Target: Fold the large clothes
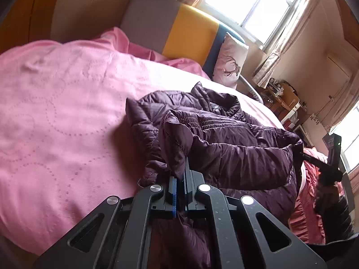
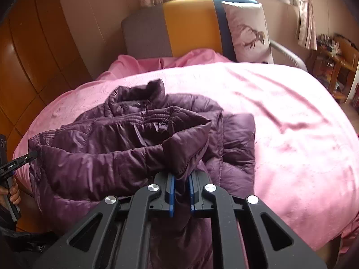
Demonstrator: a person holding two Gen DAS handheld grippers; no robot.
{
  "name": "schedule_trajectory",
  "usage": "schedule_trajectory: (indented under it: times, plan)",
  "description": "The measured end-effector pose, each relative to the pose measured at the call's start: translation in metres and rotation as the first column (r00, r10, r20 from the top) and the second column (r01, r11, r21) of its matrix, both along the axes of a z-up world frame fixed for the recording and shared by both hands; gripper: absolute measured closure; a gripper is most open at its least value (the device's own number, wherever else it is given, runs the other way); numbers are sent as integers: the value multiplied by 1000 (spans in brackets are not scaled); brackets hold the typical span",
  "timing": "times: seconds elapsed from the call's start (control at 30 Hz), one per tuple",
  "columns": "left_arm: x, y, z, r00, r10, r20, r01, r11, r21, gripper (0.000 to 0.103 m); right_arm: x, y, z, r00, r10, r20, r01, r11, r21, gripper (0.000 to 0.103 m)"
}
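A: Start at the left claw. What has it got?

B: Its blue pads are pinched tight on a fold of the purple puffer jacket, with the cloth bunched up over the fingertips and more of it hanging down under the linkage.

A: And the right claw?

B: Same story. The pads are closed on a hem corner of the jacket, with a wad of fabric squeezed between them, slightly thicker than on the left.

A: Where does the jacket lie?

B: On the bed, over the pink cover, near the foot edge. Its collar points toward the headboard, and the lower part is lifted and draped between the two claws.

A: What does each view add?

B: The left wrist view catches the right claw at the jacket's far side, gripping the edge, with the person's hand on its handle. It also shows the pink ruffled bed skirt at the bed's side. The right wrist view shows the opposite: the left claw nipping the jacket's corner at the picture's left edge, fingers wrapped round its grip. It shows the wooden wardrobe doors beside the bed too.

A: Anything common to both?

B: The grey, yellow and blue headboard, the deer-print pillow leaning on it, and the curtained window.
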State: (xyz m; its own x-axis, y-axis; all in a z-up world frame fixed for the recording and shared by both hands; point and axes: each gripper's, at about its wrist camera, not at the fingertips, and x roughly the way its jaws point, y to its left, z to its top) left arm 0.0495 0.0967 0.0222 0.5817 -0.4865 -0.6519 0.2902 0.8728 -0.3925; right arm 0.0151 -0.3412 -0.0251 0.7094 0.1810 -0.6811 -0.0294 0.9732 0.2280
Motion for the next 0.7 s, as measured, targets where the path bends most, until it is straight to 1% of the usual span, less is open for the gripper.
schedule_trajectory:
  times: [0.1,0.17,0.3,0.4,0.5,0.53,0.63,0.7]
  plan:
    - [-5,3,12,999,3,41,-3,1000,8,101,-13,-1,27,998,-7,54,7,1000,-12,95]
    - [-4,5,21,998,18,64,-18,1000,-1,101,-17,-3,44,996,-10,92,10,1000,0,95]
    - [16,5,39,993,53,108,-53,999,-6,102,-9,-9,62,990,-30,136,26,999,35,95]
    - [34,0,49,988,75,133,-75,997,-4,102,11,-13,67,986,-72,149,64,996,58,95]
    - [67,-10,55,984,99,146,-102,995,11,102,38,-21,69,981,-128,147,113,988,105,95]
    - [75,-11,55,984,105,143,-107,994,12,102,47,-23,69,978,-146,147,130,985,113,95]
    - [114,-20,47,984,138,117,-141,990,22,102,77,-25,62,970,-201,134,186,975,119,95]
    - [135,-28,38,983,152,98,-157,986,45,102,98,-25,55,966,-231,118,220,971,97,95]
